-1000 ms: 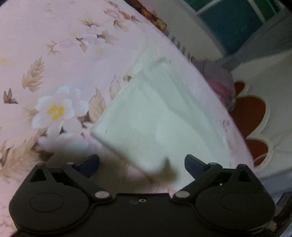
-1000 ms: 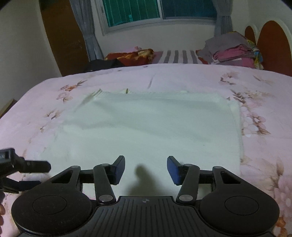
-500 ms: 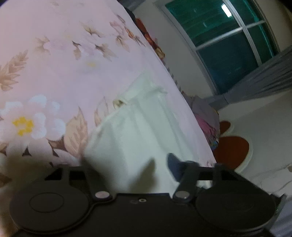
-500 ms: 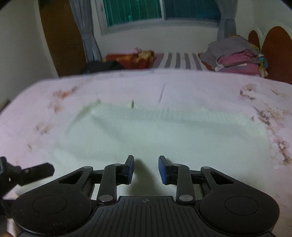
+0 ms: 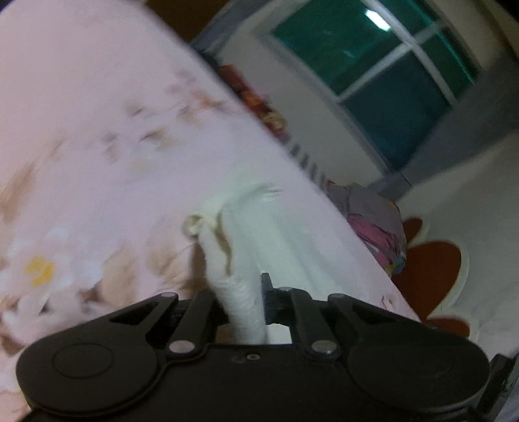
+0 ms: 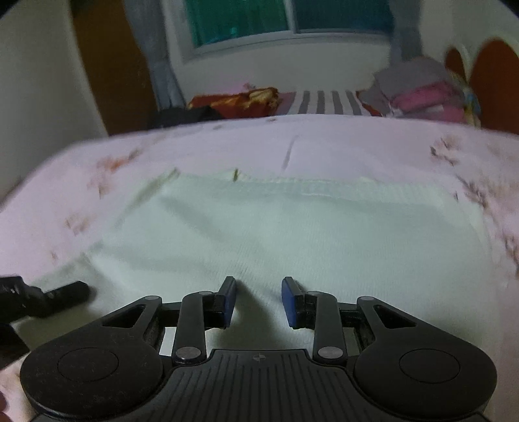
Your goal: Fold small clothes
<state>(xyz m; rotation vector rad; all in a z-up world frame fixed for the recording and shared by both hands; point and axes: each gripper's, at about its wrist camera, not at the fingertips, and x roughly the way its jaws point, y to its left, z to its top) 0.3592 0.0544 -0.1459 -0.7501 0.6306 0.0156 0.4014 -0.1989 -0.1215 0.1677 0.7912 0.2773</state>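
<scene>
Item one, my left gripper (image 5: 249, 302): jaws brought together on a bunched corner of the white garment (image 5: 275, 246). The pinched fold rises as a thick roll between the pads, and the cloth trails away from it in long ridges toward the far side of the bed. From my right wrist camera, the tip of this same gripper (image 6: 65, 292) shows at the left edge, at the garment's near-left corner.

Item two, the white garment (image 6: 292, 237): a pale ribbed piece spread flat across the middle of the pink floral bedsheet (image 6: 324, 152), its far hem running straight from left to right. The near-left corner is drawn up; the rest lies smooth.

Item three, my right gripper (image 6: 258, 300): blue pads (image 6: 288, 302) set partly apart, with a gap between them, held low over the garment's near edge. Cloth lies in the gap, but I cannot tell whether the pads touch it; nothing is pinched.

Item four, background, left to right in the right wrist view: a grey curtain (image 6: 162, 74), a window (image 6: 285, 16) with dark teal panes, a red patterned cushion (image 6: 236, 100), a striped pillow (image 6: 321, 100), a stack of folded clothes (image 6: 418, 91) in grey and pink, and a red headboard (image 6: 493, 84) with a scalloped white border.
</scene>
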